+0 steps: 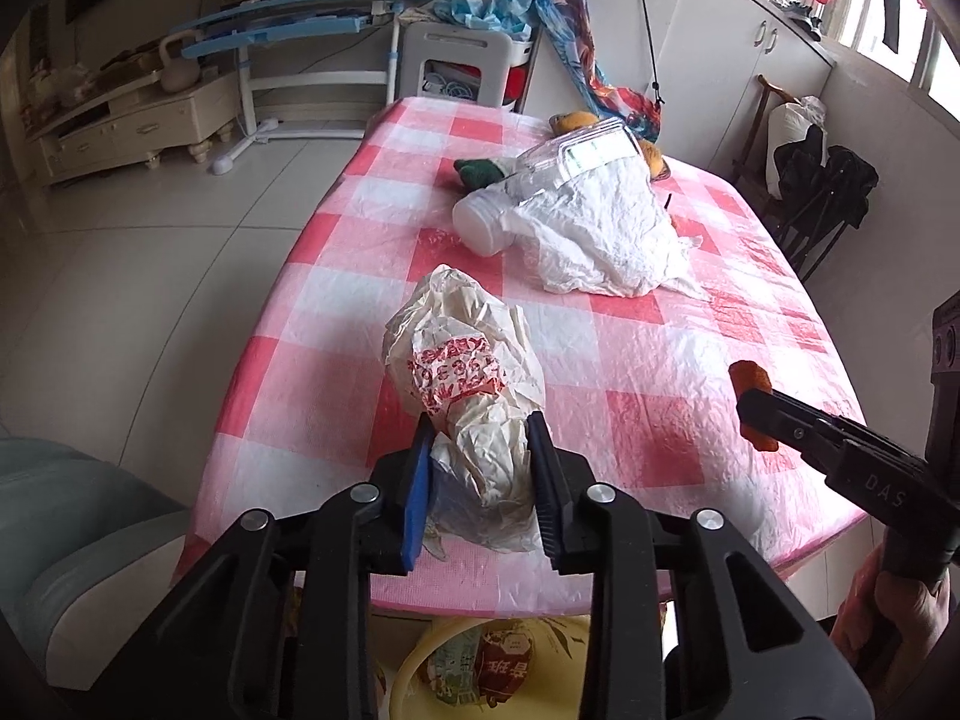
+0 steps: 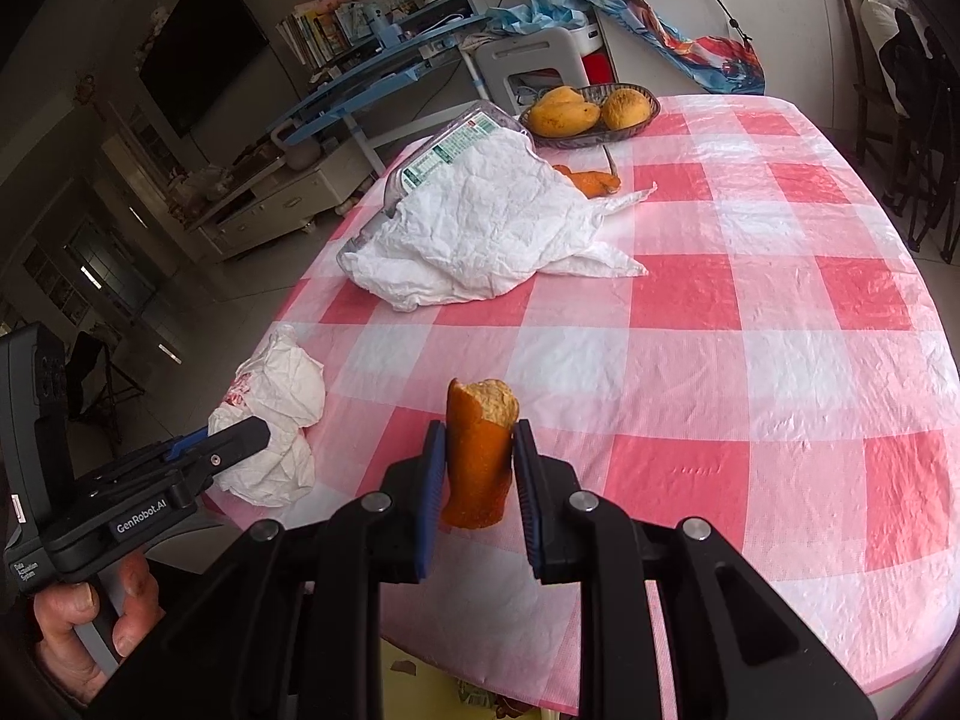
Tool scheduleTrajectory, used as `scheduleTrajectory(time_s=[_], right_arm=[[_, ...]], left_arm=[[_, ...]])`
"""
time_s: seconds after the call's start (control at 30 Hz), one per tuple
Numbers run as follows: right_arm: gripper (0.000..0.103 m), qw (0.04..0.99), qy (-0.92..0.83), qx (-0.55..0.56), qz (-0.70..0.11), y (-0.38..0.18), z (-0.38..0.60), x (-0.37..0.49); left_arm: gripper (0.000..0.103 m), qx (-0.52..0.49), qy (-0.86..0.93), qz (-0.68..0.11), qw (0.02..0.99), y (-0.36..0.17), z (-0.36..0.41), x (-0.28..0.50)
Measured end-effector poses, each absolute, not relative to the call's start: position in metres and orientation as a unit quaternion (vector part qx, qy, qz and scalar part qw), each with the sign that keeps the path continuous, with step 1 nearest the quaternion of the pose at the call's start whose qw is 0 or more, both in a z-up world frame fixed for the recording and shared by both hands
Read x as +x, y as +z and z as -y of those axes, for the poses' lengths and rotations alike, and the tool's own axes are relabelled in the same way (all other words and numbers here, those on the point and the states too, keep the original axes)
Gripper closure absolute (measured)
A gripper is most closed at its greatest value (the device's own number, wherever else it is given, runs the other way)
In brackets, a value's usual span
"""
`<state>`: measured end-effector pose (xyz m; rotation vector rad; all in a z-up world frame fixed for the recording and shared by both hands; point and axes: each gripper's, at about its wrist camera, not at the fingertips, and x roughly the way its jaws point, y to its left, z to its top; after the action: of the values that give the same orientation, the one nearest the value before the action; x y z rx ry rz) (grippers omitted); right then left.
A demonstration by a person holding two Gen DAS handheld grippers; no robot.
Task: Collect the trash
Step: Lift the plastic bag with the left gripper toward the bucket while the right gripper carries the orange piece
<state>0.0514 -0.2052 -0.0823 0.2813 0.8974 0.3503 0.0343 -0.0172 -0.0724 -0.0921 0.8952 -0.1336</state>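
My left gripper is shut on a crumpled white plastic bag with red print that rests near the front edge of the pink checked table. The right wrist view shows the same bag at the left with the left gripper on it. My right gripper is shut on a bitten piece of orange-brown bread, held upright just above the cloth. From the left wrist view the bread sits at the right. A yellow bin with wrappers stands below the table's front edge.
Farther back lie a clear plastic bottle and a large crumpled white bag over it. Orange peel and a basket of mangoes sit beyond. A grey seat is at the left and chairs at the right.
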Motion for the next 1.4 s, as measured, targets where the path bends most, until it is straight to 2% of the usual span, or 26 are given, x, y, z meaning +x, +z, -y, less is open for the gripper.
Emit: scheduleTrajectory(time_s=[0.5, 1.4], right_arm=[[0.080, 0.886, 0.200, 0.133, -0.397, -0.069, 0.190, 0.019], [0.080, 0.889, 0.250, 0.145, -0.354, -0.048, 0.177, -0.071]], left_arm=[[0.076, -0.011, -0.073, -0.350, 0.934, -0.030, 0.020, -0.015], [0.076, -0.009, -0.087, -0.339, 0.937, -0.020, -0.008, -0.095]])
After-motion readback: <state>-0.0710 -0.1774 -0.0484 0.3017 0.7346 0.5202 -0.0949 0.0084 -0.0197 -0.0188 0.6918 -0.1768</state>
